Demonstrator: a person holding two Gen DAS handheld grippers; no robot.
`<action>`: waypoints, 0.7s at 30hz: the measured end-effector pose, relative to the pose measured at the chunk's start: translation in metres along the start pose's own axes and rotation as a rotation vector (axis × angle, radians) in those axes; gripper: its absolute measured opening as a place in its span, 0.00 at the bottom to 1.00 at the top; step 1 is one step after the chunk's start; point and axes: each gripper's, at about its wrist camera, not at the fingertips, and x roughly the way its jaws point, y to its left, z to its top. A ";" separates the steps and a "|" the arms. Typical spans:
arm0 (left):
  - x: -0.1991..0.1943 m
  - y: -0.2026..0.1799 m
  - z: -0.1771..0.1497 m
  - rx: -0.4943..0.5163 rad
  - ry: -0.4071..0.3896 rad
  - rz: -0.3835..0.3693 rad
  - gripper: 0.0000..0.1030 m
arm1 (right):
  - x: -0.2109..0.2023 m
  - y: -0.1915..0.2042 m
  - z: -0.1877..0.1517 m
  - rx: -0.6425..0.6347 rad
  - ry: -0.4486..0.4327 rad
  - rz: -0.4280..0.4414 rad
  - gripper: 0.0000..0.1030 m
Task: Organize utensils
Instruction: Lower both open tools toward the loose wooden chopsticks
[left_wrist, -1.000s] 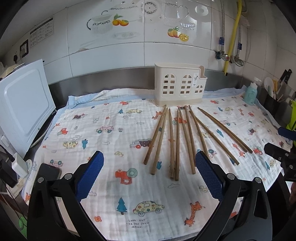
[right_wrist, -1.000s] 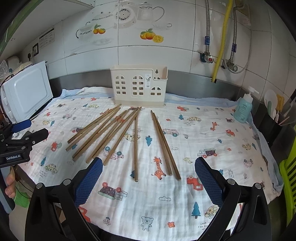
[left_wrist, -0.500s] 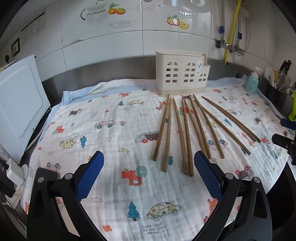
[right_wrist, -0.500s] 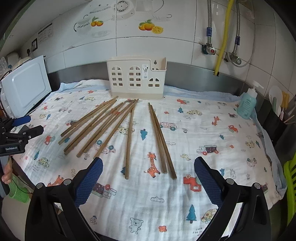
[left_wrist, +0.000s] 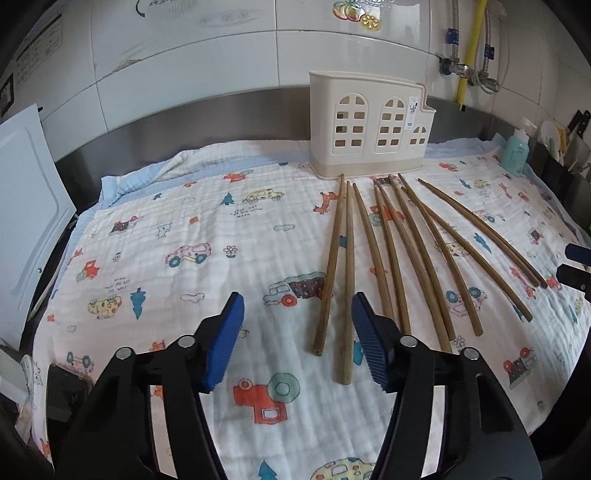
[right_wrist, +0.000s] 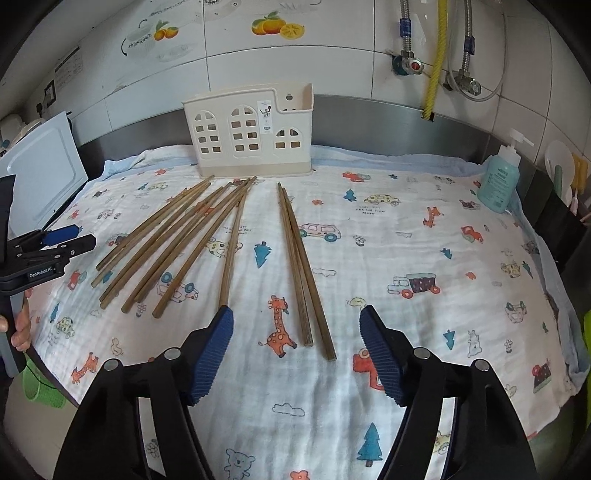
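Several brown wooden chopsticks (left_wrist: 402, 254) lie fanned out on a cartoon-print cloth (left_wrist: 177, 236), in front of a cream utensil holder (left_wrist: 369, 127) with arched window holes. My left gripper (left_wrist: 295, 332) is open and empty, just short of the near ends of the two leftmost chopsticks (left_wrist: 340, 273). In the right wrist view my right gripper (right_wrist: 297, 343) is open and empty over the near ends of the rightmost pair (right_wrist: 301, 266). The holder (right_wrist: 251, 133) stands at the back there.
A white appliance (left_wrist: 26, 221) stands at the left edge. A blue soap bottle (right_wrist: 500, 181) and a dark rack of utensils (right_wrist: 561, 214) stand at the right. Steel backsplash and pipes (right_wrist: 436, 55) rise behind. The cloth's front edge drops off the counter.
Both grippers have moved forward and lower toward the chopsticks. Both jaws have narrowed but remain open. The chopsticks have not moved.
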 end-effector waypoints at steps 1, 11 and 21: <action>0.003 0.000 0.001 -0.001 0.003 -0.006 0.52 | 0.002 -0.002 0.001 0.007 0.003 0.006 0.61; 0.033 -0.008 0.008 0.040 0.051 -0.048 0.28 | 0.022 -0.015 0.010 0.028 0.031 0.026 0.29; 0.048 -0.015 0.012 0.070 0.077 -0.062 0.21 | 0.039 -0.021 0.012 0.015 0.062 0.036 0.16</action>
